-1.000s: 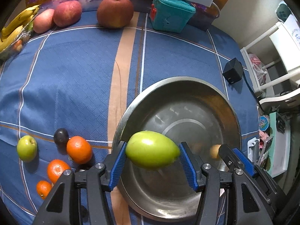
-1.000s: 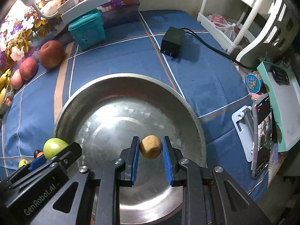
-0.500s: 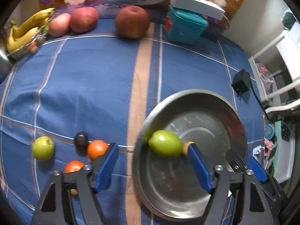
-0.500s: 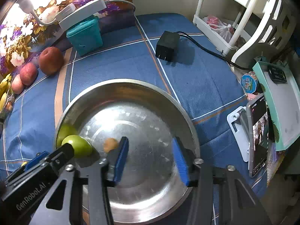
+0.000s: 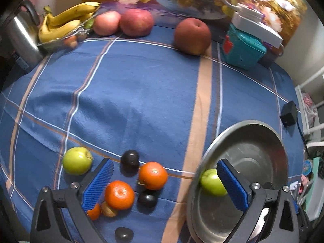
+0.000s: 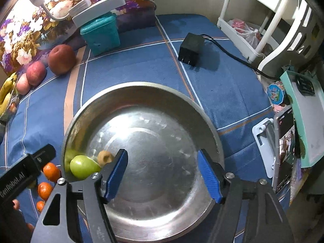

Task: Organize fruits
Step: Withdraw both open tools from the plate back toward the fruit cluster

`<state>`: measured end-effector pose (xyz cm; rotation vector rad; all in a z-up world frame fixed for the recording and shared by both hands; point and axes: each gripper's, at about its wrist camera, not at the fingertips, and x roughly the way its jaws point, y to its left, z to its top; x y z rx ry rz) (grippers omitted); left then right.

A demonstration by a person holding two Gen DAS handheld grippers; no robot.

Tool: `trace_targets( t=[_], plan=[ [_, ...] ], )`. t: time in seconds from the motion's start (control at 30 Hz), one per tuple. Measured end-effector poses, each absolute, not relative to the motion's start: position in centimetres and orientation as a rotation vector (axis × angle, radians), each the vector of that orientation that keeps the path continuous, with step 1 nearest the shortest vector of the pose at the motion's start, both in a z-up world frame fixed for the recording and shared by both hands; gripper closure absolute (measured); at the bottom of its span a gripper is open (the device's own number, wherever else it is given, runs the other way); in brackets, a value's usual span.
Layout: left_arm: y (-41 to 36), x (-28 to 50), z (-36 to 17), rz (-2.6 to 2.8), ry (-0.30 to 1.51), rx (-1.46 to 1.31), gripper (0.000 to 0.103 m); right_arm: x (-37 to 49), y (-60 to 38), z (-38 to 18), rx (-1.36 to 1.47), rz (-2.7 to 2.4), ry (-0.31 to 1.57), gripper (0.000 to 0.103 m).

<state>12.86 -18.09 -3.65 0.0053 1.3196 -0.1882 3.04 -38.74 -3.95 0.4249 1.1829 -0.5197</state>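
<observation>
Both the left tool [image 5: 165,184] and right tool [image 6: 164,175] gape wide, empty; green fruit [image 6: 84,167] hugs the basin [image 6: 141,89] edge.

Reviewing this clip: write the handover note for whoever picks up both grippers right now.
Left gripper: open, holds nothing, above the cloth by the loose fruit.
Right gripper: open, holds nothing, over the steel bowl.
Done: green fruit and small brown fruit lie in the bowl at its left wall.
Left: green apple, three oranges, dark plums and a small brown fruit lie on the cloth left of the bowl. Red apples and bananas sit at the far edge.
</observation>
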Motion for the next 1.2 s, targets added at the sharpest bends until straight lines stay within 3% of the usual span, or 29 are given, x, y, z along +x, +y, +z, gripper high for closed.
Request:
trace_targets(
  t=[0.17,0.27,0.73,1.2],
  plan=[
    [-17.5,13.0,-4.2,-0.160,1.320,0.001,0.000,3.4,-38.4,-4.4,0.415,-0.501,1.188,0.030],
    [-17.4,13.1,-4.6,-0.147,1.319,0.012,0.000,3.4,-38.4,-4.5,0.416,-0.499,1.183,0.008],
    [-16.7,13.1,-5.6,-0.138,1.328,0.071,0.000,4.1,-37.5,-4.3,0.399,-0.443,1.158,0.008],
    [-10.9,12.1,-5.5,0.014,1.329,0.075,0.000,3.9,-34.5,-3.5,0.307,-0.401,1.168,0.008]
  ],
)
